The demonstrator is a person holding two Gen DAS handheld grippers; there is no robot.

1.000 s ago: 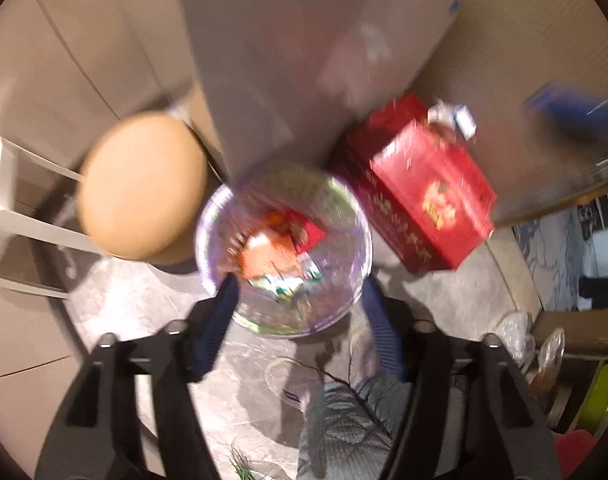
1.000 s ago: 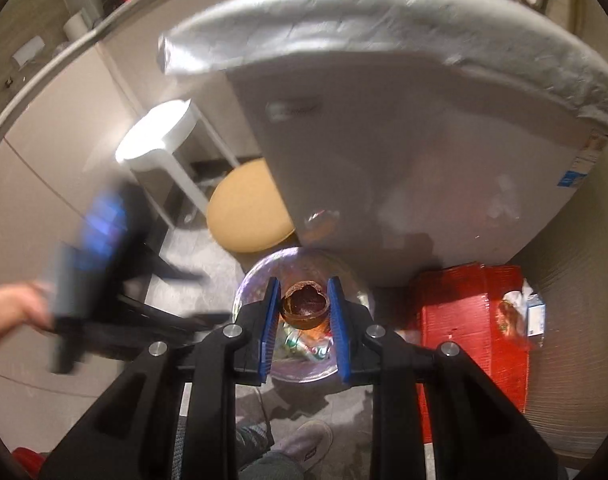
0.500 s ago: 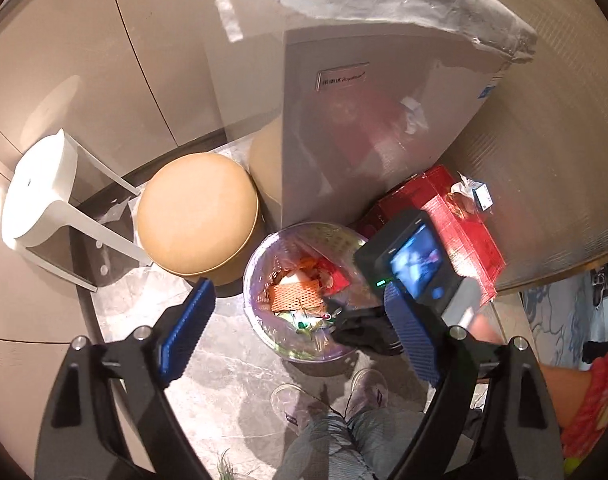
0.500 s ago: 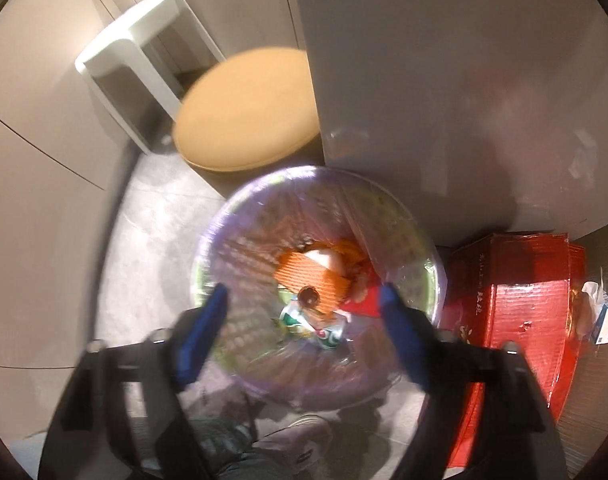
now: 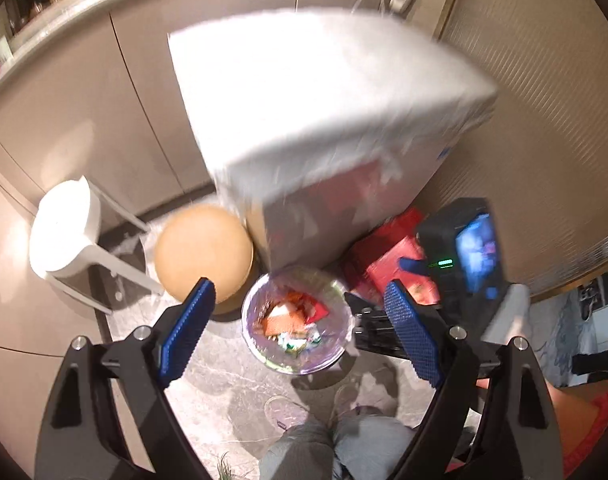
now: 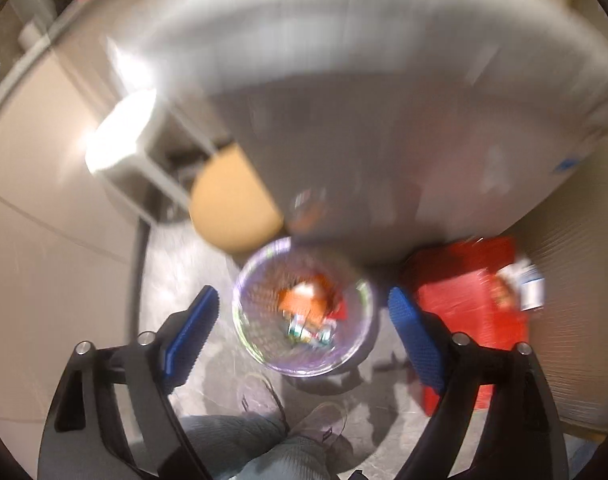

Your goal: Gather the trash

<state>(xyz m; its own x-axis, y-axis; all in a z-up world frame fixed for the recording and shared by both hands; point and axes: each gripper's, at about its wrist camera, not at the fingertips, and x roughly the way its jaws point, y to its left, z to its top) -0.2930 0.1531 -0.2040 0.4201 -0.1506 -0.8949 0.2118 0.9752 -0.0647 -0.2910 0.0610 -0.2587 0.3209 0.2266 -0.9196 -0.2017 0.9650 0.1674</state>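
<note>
A round bin lined with a clear bag (image 5: 260, 344) stands on the floor below both grippers; it also shows in the right wrist view (image 6: 256, 344). Orange, red and green trash (image 5: 292, 318) lies inside it, blurred in the right wrist view (image 6: 307, 312). My left gripper (image 5: 300, 334) is open and empty, high above the bin. My right gripper (image 6: 302, 338) is open and empty above the bin. The right gripper's body with its lit screen (image 5: 469, 258) shows at the right of the left wrist view.
A large grey box with a white cover (image 5: 323, 120) stands behind the bin. A tan round stool (image 5: 202, 254) and a white stool (image 5: 66, 236) stand to the left. A red box (image 6: 475, 292) lies to the right. The person's legs and shoes (image 5: 343, 440) are below.
The right gripper held a brown item a second ago, then opened and the item dropped into the bin. Both grippers have risen away from the bin; the left jaws have widened.
</note>
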